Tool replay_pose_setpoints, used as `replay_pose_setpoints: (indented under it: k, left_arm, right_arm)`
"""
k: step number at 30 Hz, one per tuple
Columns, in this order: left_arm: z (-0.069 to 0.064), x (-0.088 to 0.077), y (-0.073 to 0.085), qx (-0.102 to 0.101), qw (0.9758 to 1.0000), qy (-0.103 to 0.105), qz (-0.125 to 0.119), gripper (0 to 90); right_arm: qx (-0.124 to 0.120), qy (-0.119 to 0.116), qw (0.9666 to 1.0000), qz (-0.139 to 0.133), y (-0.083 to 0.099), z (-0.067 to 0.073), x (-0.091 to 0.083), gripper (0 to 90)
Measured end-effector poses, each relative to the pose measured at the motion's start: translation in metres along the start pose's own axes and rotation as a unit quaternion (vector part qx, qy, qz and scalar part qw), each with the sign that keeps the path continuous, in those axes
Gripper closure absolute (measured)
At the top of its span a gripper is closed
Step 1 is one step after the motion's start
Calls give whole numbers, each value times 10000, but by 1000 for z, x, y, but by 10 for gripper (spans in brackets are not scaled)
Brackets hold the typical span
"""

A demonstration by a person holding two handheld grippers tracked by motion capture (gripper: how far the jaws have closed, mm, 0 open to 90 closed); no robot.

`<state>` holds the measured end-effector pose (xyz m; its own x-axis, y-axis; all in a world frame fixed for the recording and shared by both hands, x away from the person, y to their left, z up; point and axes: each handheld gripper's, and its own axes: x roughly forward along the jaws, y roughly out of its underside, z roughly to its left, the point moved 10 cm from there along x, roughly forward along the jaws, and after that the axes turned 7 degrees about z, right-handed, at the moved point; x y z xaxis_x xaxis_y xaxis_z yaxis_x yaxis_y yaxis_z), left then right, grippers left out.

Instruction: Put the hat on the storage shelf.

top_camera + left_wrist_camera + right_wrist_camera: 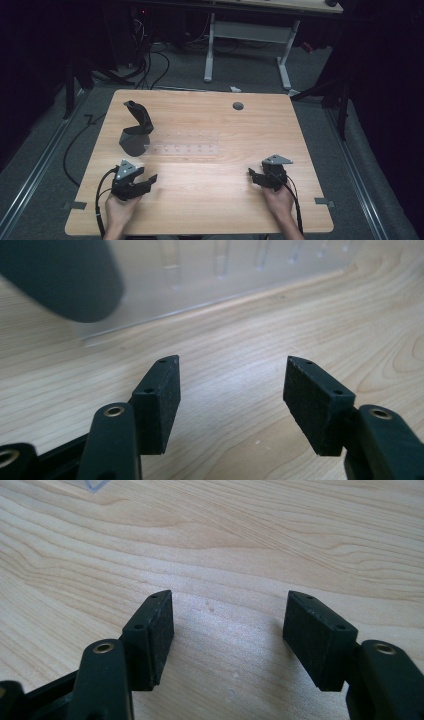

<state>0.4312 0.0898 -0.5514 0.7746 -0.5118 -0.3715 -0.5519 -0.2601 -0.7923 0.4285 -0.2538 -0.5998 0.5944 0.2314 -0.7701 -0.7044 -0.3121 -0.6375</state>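
Observation:
A dark grey stand with a curved neck [136, 131] rests on the wooden table [210, 205] at its left, touching the left end of a clear plastic rack [186, 142]. My left gripper [146, 181] sits just in front of the stand, open, nothing between its pads. In the left gripper view the gripper [231, 385] faces the clear rack [220, 270], with the stand's rounded dark base [60, 275] blurred at the upper left. My right gripper [254, 176] rests low at the table's right front, open and empty. In the right gripper view the gripper [229, 622] looks along bare wood [250, 545].
A round cable hole [238, 106] lies near the table's far edge. Beyond the table stands a white-legged desk [250, 35] with cables on the floor. Tape marks [324, 202] sit by the table's front corners. A corner of clear plastic [95, 484] shows far off.

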Motion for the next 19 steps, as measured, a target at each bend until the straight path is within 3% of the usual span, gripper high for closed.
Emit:
replay_pose_setpoints:
  k: [2,7,9,19]
  left_arm:
    - [-4,7,5,55,10000,17,59,401]
    - [-5,26,22,378,9987,-161,299,401]
    - [-4,29,23,439,9985,-183,261,393]
    - [0,32,21,377,9986,-293,224,346]
  right_arm:
    - [2,-2,10000,0,0,0,0,373]
    - [2,-10,10000,11,0,0,0,371]
    - [3,-9,10000,11,0,0,0,371]
    - [4,-11,10000,10,0,0,0,371]
